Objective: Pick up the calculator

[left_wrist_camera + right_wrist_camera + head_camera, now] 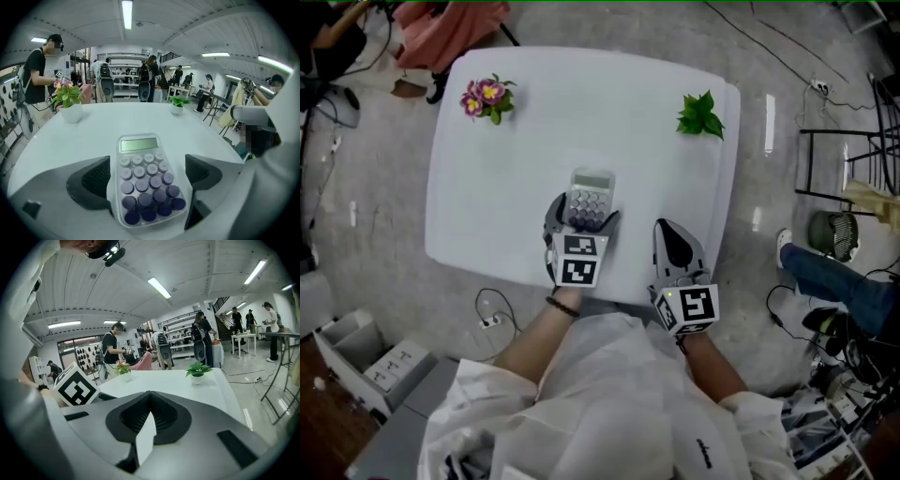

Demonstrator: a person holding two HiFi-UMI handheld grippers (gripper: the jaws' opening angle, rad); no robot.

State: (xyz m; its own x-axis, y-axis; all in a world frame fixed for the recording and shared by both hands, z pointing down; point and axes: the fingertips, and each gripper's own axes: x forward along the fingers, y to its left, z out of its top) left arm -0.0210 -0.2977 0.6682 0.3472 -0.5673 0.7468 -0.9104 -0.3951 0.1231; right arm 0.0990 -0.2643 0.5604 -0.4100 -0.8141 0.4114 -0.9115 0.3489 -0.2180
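Observation:
A pale calculator (591, 194) with round purple keys and a green display lies near the front of the white table (581, 103). My left gripper (583, 216) straddles its lower half, one jaw against each long side. In the left gripper view the calculator (145, 183) fills the gap between the dark pads (96, 180), which press on its edges. I cannot tell whether it is off the table. My right gripper (667, 230) hovers at the table's front edge, to the right of the calculator. Its jaws (150, 394) are shut on nothing.
A pot of pink and yellow flowers (487, 98) stands at the table's far left, and a small green plant (701, 115) at the far right. A seated person's legs (834, 277) and a black rack (853, 159) are off to the right. Several people stand in the room beyond.

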